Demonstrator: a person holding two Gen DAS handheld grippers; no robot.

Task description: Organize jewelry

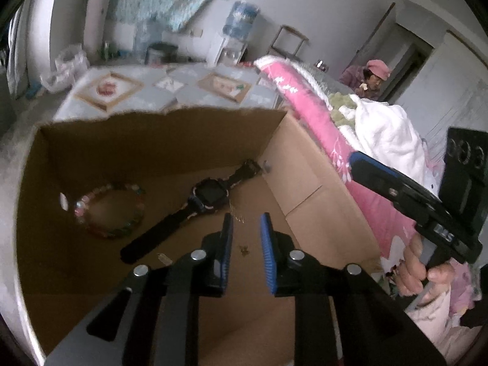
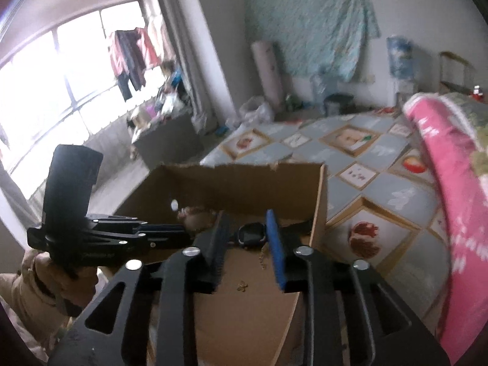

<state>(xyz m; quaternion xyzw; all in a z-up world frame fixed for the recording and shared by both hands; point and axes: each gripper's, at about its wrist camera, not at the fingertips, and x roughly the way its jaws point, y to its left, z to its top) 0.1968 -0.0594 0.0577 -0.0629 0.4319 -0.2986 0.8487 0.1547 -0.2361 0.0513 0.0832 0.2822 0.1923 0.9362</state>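
Item: open brown cardboard box (image 1: 305, 183), set on a bed covered by a grey quilt with framed fruit squares (image 2: 381, 189); a pink floral blanket (image 1: 320, 128) is banked along the box at 3 o'clock in the left wrist view.

Contents, as logged in the left wrist view: a black digital wristwatch with a long strap (image 1: 195, 207), laid diagonally across the box floor; a bracelet of pink, white and green beads (image 1: 109, 213), flat at 9 o'clock of the watch and apart from it; a fine gold chain (image 1: 238, 213), just beside the watch case at 5 o'clock; a small gold charm (image 1: 244, 250) at 6 o'clock of the chain; a small pale tag-like piece (image 1: 163, 257), too blurred to be identified.

Step in hand: the jewelry is judged to be gathered in the box already, with a release over the box floor apparently being completed.

Next move: a withdrawal from the box is called for, or a fresh, narrow pinch if the chain or charm is to be repositioned; both are thin and lie flat, so a low, precise approach would be needed.

Left tongs (image 1: 245, 231): parted narrowly, nothing held, hung above the chain and charm.

Right tongs (image 2: 245, 228): parted more widely, nothing gripped; the watch is seen between the pads but beyond them, untouched.
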